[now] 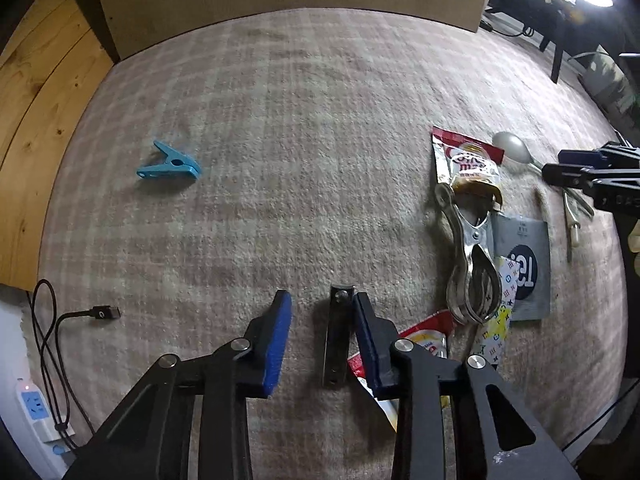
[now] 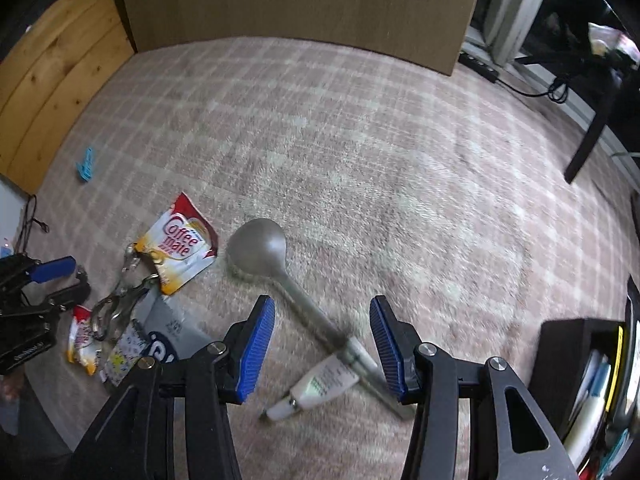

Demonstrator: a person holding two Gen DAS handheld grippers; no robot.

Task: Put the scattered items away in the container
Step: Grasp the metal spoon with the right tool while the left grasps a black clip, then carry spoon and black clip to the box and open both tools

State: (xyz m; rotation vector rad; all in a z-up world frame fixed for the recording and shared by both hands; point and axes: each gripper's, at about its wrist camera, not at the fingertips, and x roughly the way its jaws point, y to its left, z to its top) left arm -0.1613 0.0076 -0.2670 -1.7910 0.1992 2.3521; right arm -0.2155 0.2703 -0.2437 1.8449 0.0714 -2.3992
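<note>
Both grippers spread, nothing held.

Right gripper (image 2: 322, 344): grey metal spoon (image 2: 276, 264) handle between fingers; stiff, slick, grip mid-handle. Left gripper (image 1: 322, 340): slim dark nail clipper (image 1: 335, 340) beside right finger.

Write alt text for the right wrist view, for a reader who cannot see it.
The open right gripper hovers over a metal spoon and small white tube on a checked carpet. To the left lie a coffee creamer sachet and other packets.
</note>
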